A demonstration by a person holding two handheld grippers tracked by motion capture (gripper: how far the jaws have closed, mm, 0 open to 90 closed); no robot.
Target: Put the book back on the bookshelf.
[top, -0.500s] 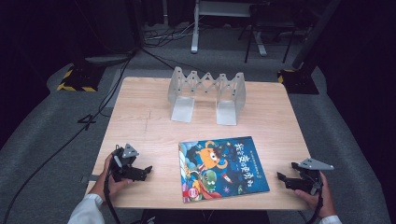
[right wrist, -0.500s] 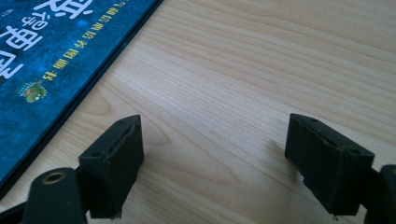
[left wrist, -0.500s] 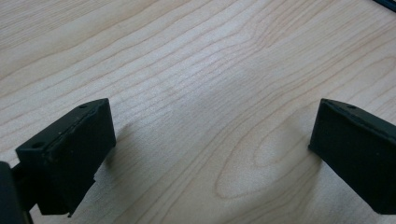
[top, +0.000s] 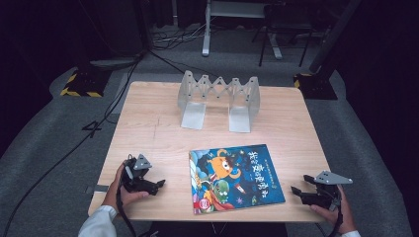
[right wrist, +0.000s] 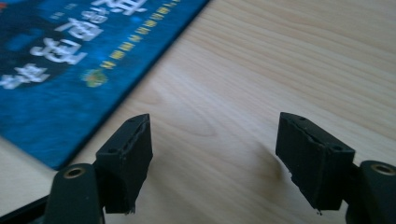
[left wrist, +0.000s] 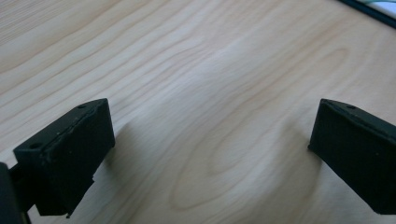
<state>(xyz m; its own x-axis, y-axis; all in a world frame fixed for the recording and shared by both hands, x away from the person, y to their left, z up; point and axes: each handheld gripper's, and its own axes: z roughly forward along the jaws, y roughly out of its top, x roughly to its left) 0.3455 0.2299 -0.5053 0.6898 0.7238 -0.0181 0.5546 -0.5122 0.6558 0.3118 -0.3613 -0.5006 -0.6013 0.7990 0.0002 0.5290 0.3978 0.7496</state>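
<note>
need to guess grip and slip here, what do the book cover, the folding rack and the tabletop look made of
Book: likely glossy printed paper or card; the colourful blue cover lies thin and flat, with a slight sheen in the right gripper view.
Folding rack: probably grey metal, possibly plastic; thin plates, matte, joined by a zigzag lattice.
Tabletop: light wood or wood-look laminate; clear grain lines, smooth satin surface.

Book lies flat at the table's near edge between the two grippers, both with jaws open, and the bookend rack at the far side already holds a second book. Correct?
Not quite: the bookend rack is empty, as the high view shows. The rest stands: the book lies flat at the table's near edge, between the left gripper and the right gripper, both with jaws open.
</note>
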